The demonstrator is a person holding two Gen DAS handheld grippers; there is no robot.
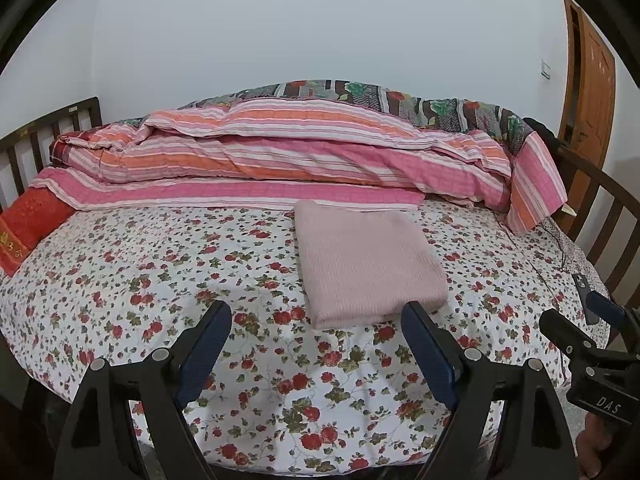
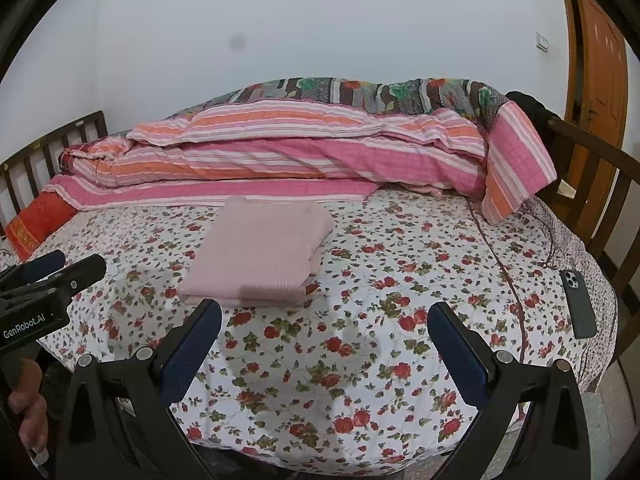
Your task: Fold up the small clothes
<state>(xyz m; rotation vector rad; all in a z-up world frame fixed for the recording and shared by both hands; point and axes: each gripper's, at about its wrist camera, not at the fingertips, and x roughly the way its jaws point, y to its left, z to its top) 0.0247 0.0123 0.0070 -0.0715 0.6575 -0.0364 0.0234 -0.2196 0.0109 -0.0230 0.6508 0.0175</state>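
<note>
A pale pink garment [image 1: 368,264] lies folded into a neat rectangle on the flowered bedsheet [image 1: 160,272], just in front of the rolled quilt. My left gripper [image 1: 316,316] hangs open above the sheet, a little short of the garment's near edge, with nothing between its blue pads. In the right wrist view the same pink garment [image 2: 260,252] sits ahead and to the left. My right gripper [image 2: 324,316] stands wide open over bare flowered bedsheet [image 2: 400,280], to the right of the garment's near edge, holding nothing. Each gripper shows at the edge of the other's view.
A pink and orange striped quilt [image 1: 280,160] is piled along the back of the bed. A red pillow [image 1: 28,224] lies at the left. A dark phone [image 2: 578,304] with a cable rests near the right edge. Wooden rails [image 2: 592,184] bound both ends.
</note>
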